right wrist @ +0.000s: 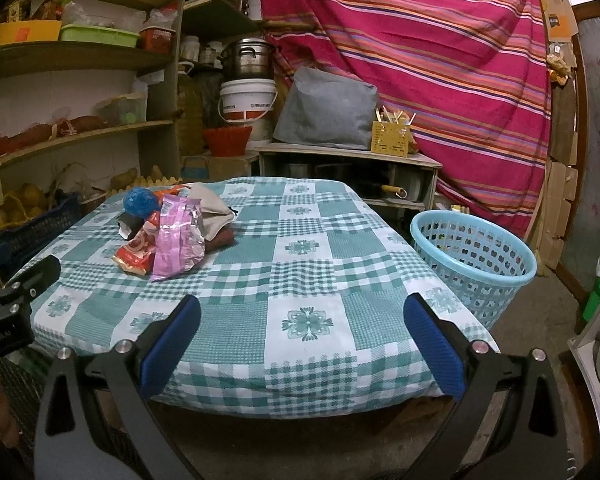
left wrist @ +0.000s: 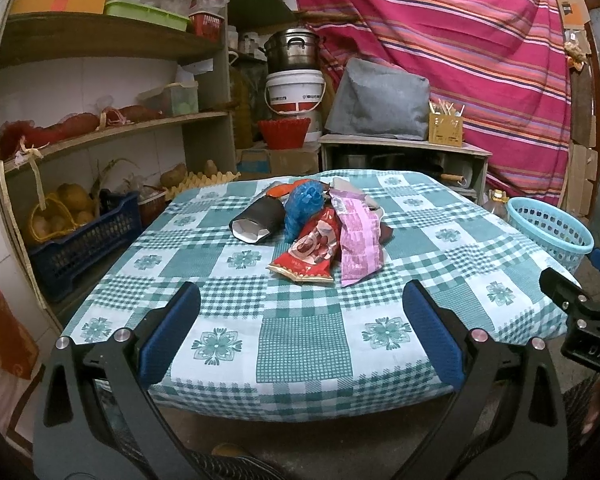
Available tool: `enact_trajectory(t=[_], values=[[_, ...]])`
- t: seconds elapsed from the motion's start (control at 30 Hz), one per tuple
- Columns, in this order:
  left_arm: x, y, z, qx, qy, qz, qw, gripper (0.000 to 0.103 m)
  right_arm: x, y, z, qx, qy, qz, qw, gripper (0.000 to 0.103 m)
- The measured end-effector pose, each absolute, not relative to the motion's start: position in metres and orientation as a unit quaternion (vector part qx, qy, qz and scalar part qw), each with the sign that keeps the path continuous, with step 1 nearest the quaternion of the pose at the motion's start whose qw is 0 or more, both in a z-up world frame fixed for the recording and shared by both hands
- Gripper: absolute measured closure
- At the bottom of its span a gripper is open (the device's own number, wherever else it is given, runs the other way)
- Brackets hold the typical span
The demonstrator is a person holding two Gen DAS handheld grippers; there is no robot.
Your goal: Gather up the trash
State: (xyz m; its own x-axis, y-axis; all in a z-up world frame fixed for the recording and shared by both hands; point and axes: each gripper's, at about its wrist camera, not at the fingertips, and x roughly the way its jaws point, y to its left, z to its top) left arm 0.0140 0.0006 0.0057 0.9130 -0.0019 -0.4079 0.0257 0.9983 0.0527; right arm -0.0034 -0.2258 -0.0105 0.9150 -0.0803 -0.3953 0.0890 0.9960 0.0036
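Observation:
A pile of trash lies mid-table on the green checked cloth [left wrist: 300, 344]: a red snack wrapper [left wrist: 310, 252], a pink foil wrapper [left wrist: 358, 240], a crumpled blue bag [left wrist: 304, 206] and a black paper sleeve [left wrist: 256, 222]. The right wrist view shows the same pink wrapper [right wrist: 176, 236], red wrapper [right wrist: 138, 252] and blue bag [right wrist: 140, 202] at the table's left. A light blue perforated basket [right wrist: 476, 260] stands on the floor right of the table, also seen as the basket [left wrist: 548, 232]. My left gripper [left wrist: 300, 320] is open at the near table edge, short of the pile. My right gripper [right wrist: 300, 320] is open too, holding nothing.
Wooden shelves [left wrist: 100, 128] with crates, baskets and potatoes fill the left side. Behind the table stand a white bucket [left wrist: 296, 92] under a metal pot, a red basket, a low cabinet [right wrist: 348, 160] with a grey cushion, and a striped red curtain [right wrist: 440, 60].

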Motion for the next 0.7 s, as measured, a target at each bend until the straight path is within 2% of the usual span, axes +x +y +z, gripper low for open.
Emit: enact_trajectory(t=[0.33, 0.7], values=[[0.049, 0.002, 0.015, 0.036, 0.211, -0.013, 0.977, 0.005, 0.026, -0.232, -0.006, 0.005, 0.214, -0.073, 0.974, 0.004], [0.152, 0.009, 0.017, 0.048, 0.24, -0.011, 0.97, 0.005, 0.09, -0.241, 0.001, -0.007, 0.25, -0.089, 0.964, 0.004]])
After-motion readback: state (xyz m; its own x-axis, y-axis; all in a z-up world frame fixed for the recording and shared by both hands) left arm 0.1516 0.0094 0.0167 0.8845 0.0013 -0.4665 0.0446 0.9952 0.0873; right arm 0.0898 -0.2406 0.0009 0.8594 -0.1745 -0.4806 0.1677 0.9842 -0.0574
